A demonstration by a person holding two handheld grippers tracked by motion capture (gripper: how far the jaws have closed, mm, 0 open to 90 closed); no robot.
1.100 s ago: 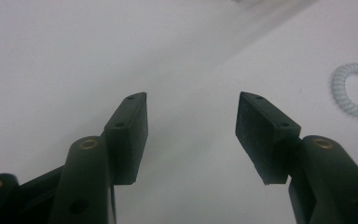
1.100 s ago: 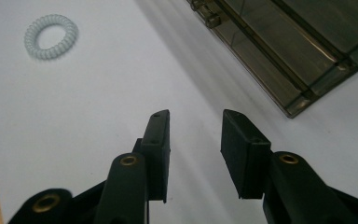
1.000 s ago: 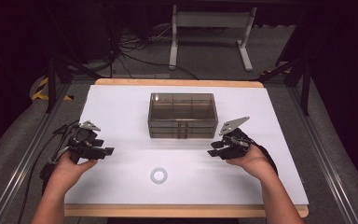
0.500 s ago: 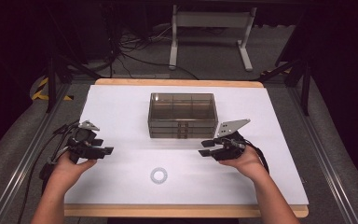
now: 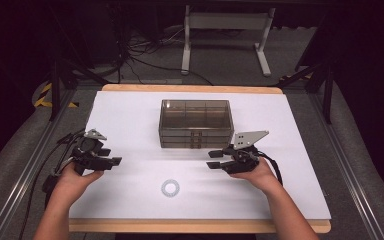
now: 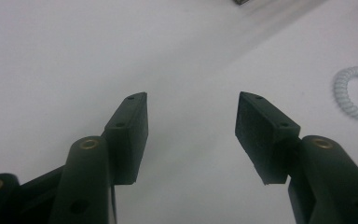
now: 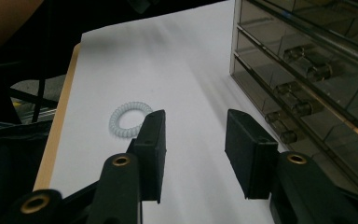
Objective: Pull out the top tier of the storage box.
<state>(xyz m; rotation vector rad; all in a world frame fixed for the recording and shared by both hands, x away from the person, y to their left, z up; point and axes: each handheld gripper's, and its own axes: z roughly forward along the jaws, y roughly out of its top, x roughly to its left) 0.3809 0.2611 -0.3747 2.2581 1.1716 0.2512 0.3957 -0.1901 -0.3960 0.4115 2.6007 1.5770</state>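
A white-topped table (image 5: 130,120) with a wooden edge is seen from above, with a person's two forearms coming in from the near side. Each hand holds a black hand-held gripper.

The left hand-held gripper (image 5: 111,162) sits near the table's left edge, pointing toward the middle. In the left gripper view its jaws stand wide apart with nothing between them, only bare white surface.

The right hand-held gripper (image 5: 214,159) hovers right of centre, pointing left, a grey three-cornered plate on top. Its jaws have just been opening and now stand partly apart, empty, as the right gripper view shows.

A small white spiral hair tie (image 5: 170,188) lies flat on the table near the front edge, between the two grippers and apart from both. In the right gripper view it lies beyond the left jaw; in the left gripper view it lies at the far right.

A smoky transparent drawer cabinet (image 5: 195,123) stands at the middle of the table, farther back, its drawers shut, with clear knobs facing the person. It is just beside the right hand-held gripper.
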